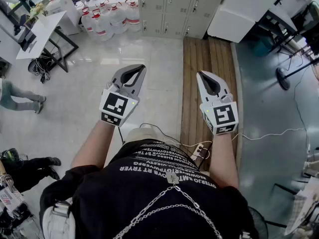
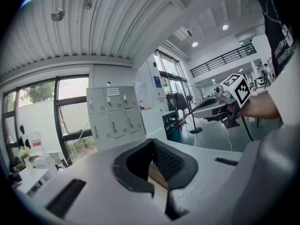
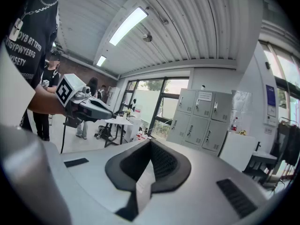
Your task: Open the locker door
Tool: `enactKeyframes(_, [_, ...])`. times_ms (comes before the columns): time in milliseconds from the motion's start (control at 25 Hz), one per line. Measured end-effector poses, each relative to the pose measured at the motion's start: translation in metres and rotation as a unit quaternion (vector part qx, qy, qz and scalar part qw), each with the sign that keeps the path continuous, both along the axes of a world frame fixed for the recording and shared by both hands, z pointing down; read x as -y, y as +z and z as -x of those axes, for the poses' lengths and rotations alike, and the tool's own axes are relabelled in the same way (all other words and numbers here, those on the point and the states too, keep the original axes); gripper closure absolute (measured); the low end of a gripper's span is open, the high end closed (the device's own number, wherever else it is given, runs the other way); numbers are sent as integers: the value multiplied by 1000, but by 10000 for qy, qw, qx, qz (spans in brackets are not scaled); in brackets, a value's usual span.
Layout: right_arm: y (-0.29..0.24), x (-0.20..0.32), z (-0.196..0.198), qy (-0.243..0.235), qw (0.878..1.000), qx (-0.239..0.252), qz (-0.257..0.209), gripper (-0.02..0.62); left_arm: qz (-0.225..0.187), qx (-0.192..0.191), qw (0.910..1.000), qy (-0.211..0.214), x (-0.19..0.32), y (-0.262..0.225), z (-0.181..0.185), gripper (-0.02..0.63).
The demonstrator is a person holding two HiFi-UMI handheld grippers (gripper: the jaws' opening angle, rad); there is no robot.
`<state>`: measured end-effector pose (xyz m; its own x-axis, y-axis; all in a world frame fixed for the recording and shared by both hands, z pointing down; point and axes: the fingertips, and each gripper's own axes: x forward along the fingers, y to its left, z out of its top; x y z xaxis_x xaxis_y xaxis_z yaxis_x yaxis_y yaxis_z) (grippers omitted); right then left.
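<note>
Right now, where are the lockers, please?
In the head view the lockers stand top centre, with water bottles to their left and a white cabinet to their right.

White block lettering crossed the person's black shirt (image 1: 109,193), and only fragments such as "TRYER" could be read. A paper notice (image 3: 204,96) on the top of the locker (image 3: 197,125) and a blue sign (image 3: 270,101) beside it were too small to read.
</note>
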<state>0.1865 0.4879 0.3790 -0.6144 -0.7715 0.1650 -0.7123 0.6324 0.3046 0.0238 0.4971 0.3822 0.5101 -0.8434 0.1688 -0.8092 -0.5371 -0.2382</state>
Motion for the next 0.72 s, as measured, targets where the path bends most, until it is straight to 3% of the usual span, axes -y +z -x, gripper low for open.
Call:
enactKeyframes(200, [-17, 12, 10, -98, 9999, -109, 63, 600, -97, -28, 9999, 128, 13, -27, -10, 601])
enactKeyframes(360, [3, 43, 8, 219, 9915, 1016, 779, 600, -440, -353, 9982, -193, 67, -82, -12, 601])
enactKeyframes(440, [21, 62, 10, 436, 9891, 1004, 984, 600, -693, -325, 9970, -84, 83, -96, -22, 601])
enactKeyframes(520, [21, 82, 7, 514, 9913, 865, 853, 600, -814, -211, 9964, -60, 95, -93, -27, 601])
enactKeyframes(720, [-9, 124, 19, 233, 9936, 1003, 461, 600, -699, -452, 9962, -247, 124, -58, 0, 601])
